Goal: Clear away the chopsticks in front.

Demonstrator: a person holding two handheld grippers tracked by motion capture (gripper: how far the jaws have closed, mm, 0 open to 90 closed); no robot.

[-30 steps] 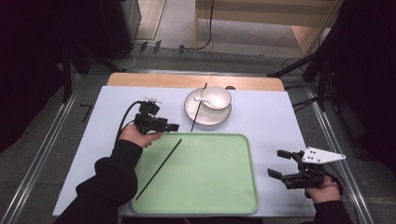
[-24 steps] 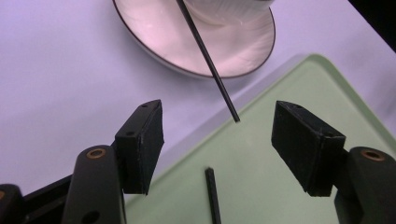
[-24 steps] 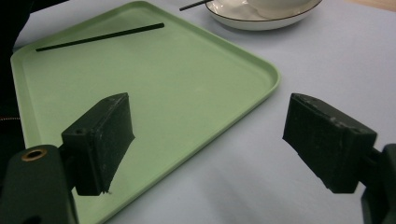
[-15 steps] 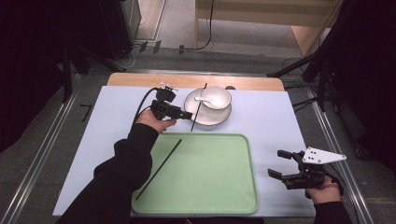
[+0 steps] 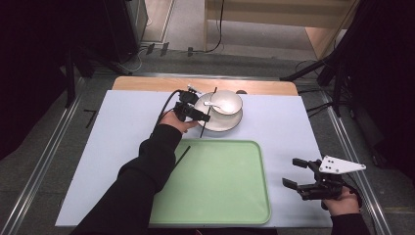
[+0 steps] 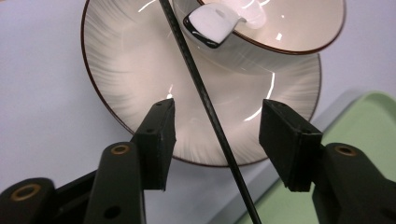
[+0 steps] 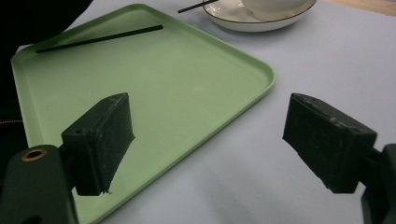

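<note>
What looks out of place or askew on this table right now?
The two thin black chopsticks are split up: one lies slanted across the ribbed beige plate, between the open left tongs, apart from both jaws; the other lies on the green tray.

Chopsticks: two, black. One chopstick point(image 5: 208, 113) lies across the plate's rim; the other chopstick point(image 5: 182, 154) lies on the tray's left edge.
Plates: one, a cream plate point(image 5: 221, 122) with a dark rim.
Bowls: one bowl point(image 5: 227, 101), standing on the plate.
Spoons: one white ceramic spoon point(image 5: 213, 104), in the bowl.
Trays: one green tray point(image 5: 230, 196).
Tongs: two, the left tongs point(image 5: 201, 115) and the right tongs point(image 5: 295, 173).
Desks: one desk point(image 5: 117, 127), topped in pale lilac.
</note>
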